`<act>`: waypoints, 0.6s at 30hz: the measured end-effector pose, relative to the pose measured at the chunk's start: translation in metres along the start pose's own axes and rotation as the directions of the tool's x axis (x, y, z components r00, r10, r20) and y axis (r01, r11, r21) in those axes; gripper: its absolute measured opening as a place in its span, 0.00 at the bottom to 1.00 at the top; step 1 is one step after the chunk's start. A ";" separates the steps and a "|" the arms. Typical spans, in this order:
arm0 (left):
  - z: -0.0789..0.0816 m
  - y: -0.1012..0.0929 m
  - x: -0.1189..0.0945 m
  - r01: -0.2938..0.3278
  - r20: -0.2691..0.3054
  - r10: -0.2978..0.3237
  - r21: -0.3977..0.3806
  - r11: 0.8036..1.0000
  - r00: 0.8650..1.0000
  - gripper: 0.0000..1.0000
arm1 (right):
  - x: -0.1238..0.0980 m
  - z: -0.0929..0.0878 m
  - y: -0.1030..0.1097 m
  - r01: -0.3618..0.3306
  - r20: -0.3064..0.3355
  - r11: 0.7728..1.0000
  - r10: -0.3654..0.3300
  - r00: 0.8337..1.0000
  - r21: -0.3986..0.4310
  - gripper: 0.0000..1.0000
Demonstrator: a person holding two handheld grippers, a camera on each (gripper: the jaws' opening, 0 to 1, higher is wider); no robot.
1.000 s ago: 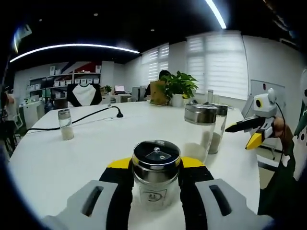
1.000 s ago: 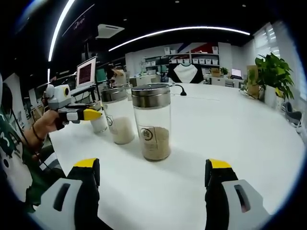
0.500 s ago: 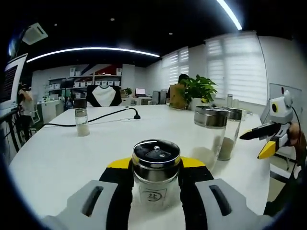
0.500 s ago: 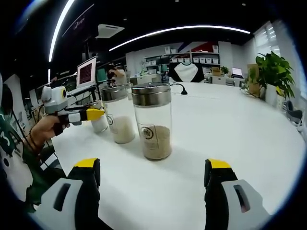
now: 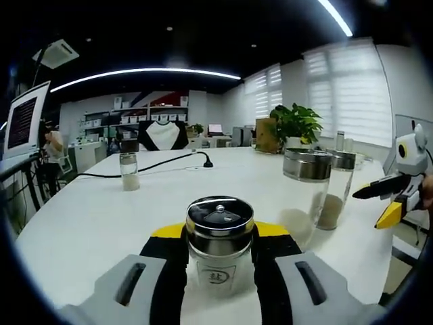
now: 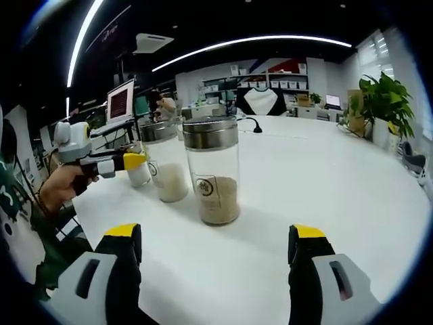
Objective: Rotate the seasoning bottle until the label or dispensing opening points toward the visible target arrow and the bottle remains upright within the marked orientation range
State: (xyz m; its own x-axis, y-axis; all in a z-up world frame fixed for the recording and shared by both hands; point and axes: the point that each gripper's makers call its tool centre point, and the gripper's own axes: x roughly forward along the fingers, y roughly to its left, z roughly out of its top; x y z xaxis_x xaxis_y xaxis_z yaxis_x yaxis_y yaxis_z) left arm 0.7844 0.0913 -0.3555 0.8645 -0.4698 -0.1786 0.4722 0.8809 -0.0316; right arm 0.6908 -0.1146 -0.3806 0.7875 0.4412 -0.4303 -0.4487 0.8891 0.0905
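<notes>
Left gripper [image 5: 220, 261] is pinching the seasoning bottle [image 5: 220, 247] at bottom centre of my left gripper view. The bottle stands upright, long axis vertical, printed label facing straight at the camera, steel lid on top. White table [image 5: 101, 223] runs wide open toward the upper left, just a small shaker [image 5: 129, 172] and a black cable [image 5: 162, 163] far off. Two taller jars [image 5: 306, 196] sit at right, near the table's edge. In the right gripper view my right gripper [image 6: 215, 254] is spread wide with nothing between the jaws, a tall jar [image 6: 213, 179] upright ahead, plenty of bare table to its right.
</notes>
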 end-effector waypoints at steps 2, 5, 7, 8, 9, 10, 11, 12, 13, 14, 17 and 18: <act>0.000 0.000 0.000 -0.002 0.000 0.002 -0.003 1.000 1.000 0.38 | 0.001 -0.001 0.001 -0.002 -0.002 1.000 0.002 1.000 0.001 0.92; 0.000 0.001 0.000 -0.018 -0.004 0.018 -0.016 1.000 1.000 0.38 | 0.001 -0.001 0.002 -0.005 -0.006 1.000 0.005 1.000 -0.001 0.91; -0.001 0.001 0.000 -0.028 0.002 0.028 -0.031 0.999 1.000 0.38 | 0.001 -0.002 0.001 -0.001 -0.008 1.000 0.001 1.000 -0.004 0.91; -0.001 0.002 -0.001 -0.031 0.001 0.031 -0.039 0.999 1.000 0.38 | 0.001 -0.002 0.001 0.000 -0.007 1.000 0.000 1.000 -0.005 0.91; -0.001 0.002 -0.001 -0.032 -0.001 0.032 -0.039 0.999 0.999 0.38 | 0.001 -0.001 0.001 0.000 -0.003 1.000 0.000 1.000 -0.005 0.91; -0.002 0.002 -0.001 -0.034 -0.007 0.033 -0.039 0.999 0.999 0.38 | 0.000 0.000 0.001 0.001 0.000 1.000 -0.001 1.000 -0.004 0.91; -0.003 0.001 -0.002 -0.033 -0.014 0.032 -0.036 0.999 0.999 0.38 | 0.000 0.000 0.000 0.001 0.001 1.000 -0.001 1.000 -0.004 0.91; -0.003 0.002 -0.002 -0.033 -0.007 0.033 -0.053 0.998 0.999 0.39 | 0.000 0.000 0.000 0.002 0.002 1.000 -0.002 1.000 -0.004 0.91; 0.001 0.000 -0.002 -0.021 0.032 0.024 -0.108 0.994 0.999 0.42 | -0.001 0.000 0.000 0.003 0.004 1.000 -0.003 1.000 -0.004 0.91; -0.001 0.002 -0.004 -0.026 0.019 0.028 -0.099 0.995 0.999 0.47 | -0.001 0.000 -0.001 0.003 0.003 1.000 -0.003 1.000 -0.002 0.91; 0.002 0.001 -0.007 -0.022 0.028 0.023 -0.067 0.997 0.999 0.58 | 0.000 -0.001 -0.001 0.003 0.001 1.000 -0.003 1.000 -0.002 0.91; 0.003 0.000 -0.009 -0.013 0.033 0.015 -0.065 0.998 0.999 0.58 | 0.000 -0.001 -0.001 0.001 0.001 1.000 -0.001 1.000 0.000 0.91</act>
State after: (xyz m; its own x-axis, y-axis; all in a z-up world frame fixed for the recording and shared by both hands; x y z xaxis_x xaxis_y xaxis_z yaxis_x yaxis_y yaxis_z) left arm 0.7772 0.0952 -0.3510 0.8769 -0.4580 -0.1460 0.4487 0.8888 -0.0931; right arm 0.6907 -0.1153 -0.3818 0.7885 0.4402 -0.4295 -0.4477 0.8897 0.0898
